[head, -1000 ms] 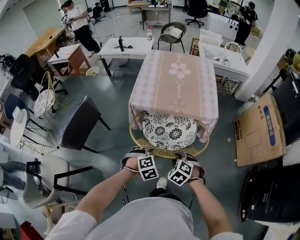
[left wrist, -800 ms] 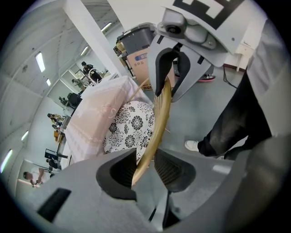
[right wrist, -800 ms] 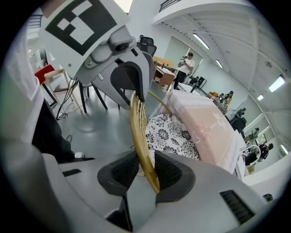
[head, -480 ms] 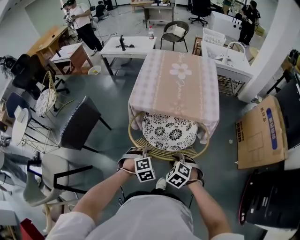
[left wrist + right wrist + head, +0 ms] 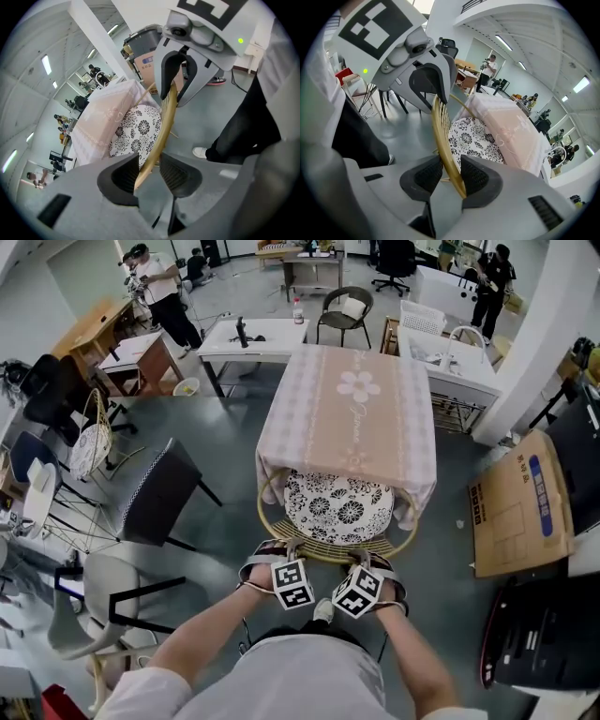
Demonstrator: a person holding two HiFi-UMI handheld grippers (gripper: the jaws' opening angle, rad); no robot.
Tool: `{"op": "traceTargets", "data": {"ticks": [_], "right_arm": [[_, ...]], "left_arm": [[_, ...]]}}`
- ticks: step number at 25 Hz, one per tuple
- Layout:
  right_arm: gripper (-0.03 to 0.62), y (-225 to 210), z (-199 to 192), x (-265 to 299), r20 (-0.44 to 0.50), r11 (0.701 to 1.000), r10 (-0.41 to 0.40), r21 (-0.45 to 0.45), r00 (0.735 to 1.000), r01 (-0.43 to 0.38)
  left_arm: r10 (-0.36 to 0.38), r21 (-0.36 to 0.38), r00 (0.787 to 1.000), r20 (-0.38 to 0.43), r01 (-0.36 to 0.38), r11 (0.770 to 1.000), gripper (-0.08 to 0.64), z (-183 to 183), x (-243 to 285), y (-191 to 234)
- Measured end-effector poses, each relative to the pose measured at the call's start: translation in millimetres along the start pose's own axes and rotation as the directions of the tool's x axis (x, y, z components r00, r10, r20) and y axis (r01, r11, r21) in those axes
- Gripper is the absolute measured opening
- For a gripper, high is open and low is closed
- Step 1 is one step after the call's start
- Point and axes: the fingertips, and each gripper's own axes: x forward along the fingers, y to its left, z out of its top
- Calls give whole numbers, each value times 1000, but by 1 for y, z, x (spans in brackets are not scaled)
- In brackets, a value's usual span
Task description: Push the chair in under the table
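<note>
A rattan chair with a black-and-white floral cushion [image 5: 337, 505] stands pushed in under the table [image 5: 352, 409], which has a pink cloth. Its curved back rim [image 5: 328, 551] faces me. My left gripper [image 5: 281, 554] straddles the rim on the left and my right gripper [image 5: 372, 559] straddles it on the right. In the left gripper view the rim [image 5: 161, 126] runs between the pads of the left gripper [image 5: 150, 171] with a gap on one side. The right gripper [image 5: 451, 174] shows the same around the rim [image 5: 443, 136]. Both sets of jaws are opening.
A dark chair [image 5: 155, 493] and a white chair [image 5: 94, 596] stand to the left. A cardboard box [image 5: 520, 502] and a black bin [image 5: 544, 634] lie to the right. White tables [image 5: 253, 334] and people are beyond. My shoe [image 5: 323, 610] is below the rim.
Both hands and the chair stay where they were; only the head view shifts slightly.
</note>
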Motion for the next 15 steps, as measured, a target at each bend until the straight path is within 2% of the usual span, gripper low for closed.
{"op": "traceTargets", "data": {"ticks": [4,9,13,15], "right_arm": [[109,0,1,-1,-24,999,-27,25,999,28],[121,-3,4,-16,-9,992,-71,104,997,71],[121,-2,6,-34,27,976,-104,197,994,97],[113,-4,8,-44,49,961,-121,255,991,104]], "left_arm": [[1,-89,998,57,4,996,129,2,-9,-1],[25,-137,992,122,-8,991,129,11,-26,2],[38,-217,982,183,3,976,129,22,-40,3],[50,-280,974,223,15,960,127,30,-50,6]]}}
